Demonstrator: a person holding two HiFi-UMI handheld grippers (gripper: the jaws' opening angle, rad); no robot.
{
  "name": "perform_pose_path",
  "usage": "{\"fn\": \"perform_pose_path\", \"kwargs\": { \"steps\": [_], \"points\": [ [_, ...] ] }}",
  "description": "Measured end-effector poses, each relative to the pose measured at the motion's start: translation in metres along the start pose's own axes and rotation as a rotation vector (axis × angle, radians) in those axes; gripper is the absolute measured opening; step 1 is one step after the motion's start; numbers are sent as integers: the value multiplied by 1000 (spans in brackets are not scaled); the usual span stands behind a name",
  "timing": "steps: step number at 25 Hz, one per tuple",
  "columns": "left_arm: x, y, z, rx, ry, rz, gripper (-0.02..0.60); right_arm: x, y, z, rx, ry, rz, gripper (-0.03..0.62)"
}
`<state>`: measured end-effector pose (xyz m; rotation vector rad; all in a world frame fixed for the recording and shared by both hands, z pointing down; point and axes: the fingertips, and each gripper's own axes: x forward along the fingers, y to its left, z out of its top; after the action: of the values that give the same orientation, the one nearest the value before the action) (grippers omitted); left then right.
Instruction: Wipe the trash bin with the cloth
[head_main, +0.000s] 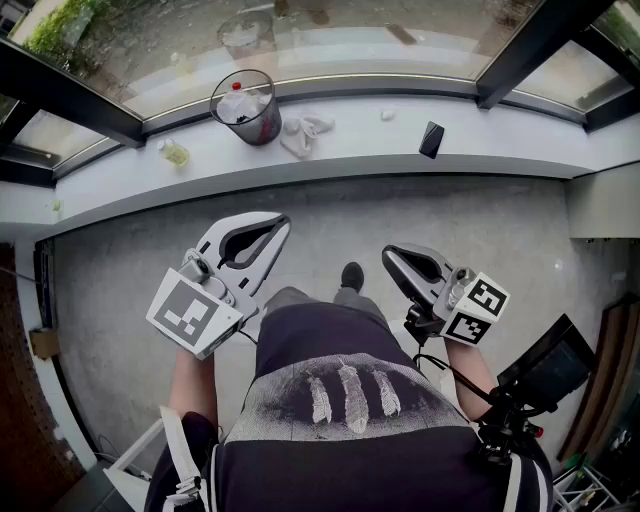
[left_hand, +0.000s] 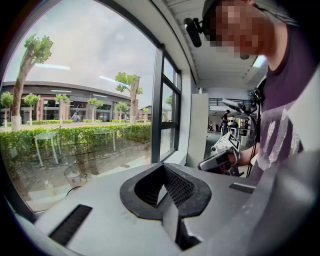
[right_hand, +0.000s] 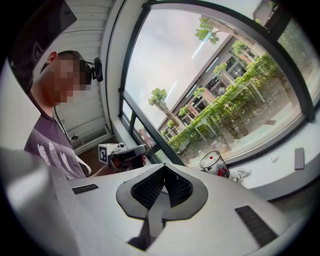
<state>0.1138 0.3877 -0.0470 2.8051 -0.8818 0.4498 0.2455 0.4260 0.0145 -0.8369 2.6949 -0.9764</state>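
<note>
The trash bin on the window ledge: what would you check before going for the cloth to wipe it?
1. Trash bin upright on the ledge: ok.
2. Cloth in plain sight: ok, it lies crumpled on the ledge beside the bin.
3. Left gripper free to take something: ok, nothing is between its jaws.
4. Right gripper free: ok, nothing is between its jaws either.
5. Jaws apart, ready to take the cloth: not ok, both pairs are together.
6. Grippers near the cloth: not ok, both are over the floor, short of the ledge.
</note>
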Motion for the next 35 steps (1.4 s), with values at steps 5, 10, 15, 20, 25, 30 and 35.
{"fn": "perform_pose_path", "kwargs": {
  "steps": [5,10,15,20,25,30,35],
  "points": [
    [2,35,-29,-38,52,2,-5,56,-8,27,-108,52,67,-9],
    [2,101,-59,69,128,60,-5,113,-20,14,-104,171,74,-9],
    [16,164,-80,-4,119,-66,-5,160,-27,2,-107,255,11,-9],
    [6,245,-75,16,140,-105,-5,239,-23,13,-120,297,18,-9],
    [18,296,-109,173,274,-126,-5,279,-34,4,-212,397,-32,-9],
    [38,312,-146,173,359,-164,-5,289,-52,-7,-224,476,-94,-9],
    [64,328,-184,279,469,-146,-5,298,-90,-4,-228,498,-177,-9]
  ]
}}
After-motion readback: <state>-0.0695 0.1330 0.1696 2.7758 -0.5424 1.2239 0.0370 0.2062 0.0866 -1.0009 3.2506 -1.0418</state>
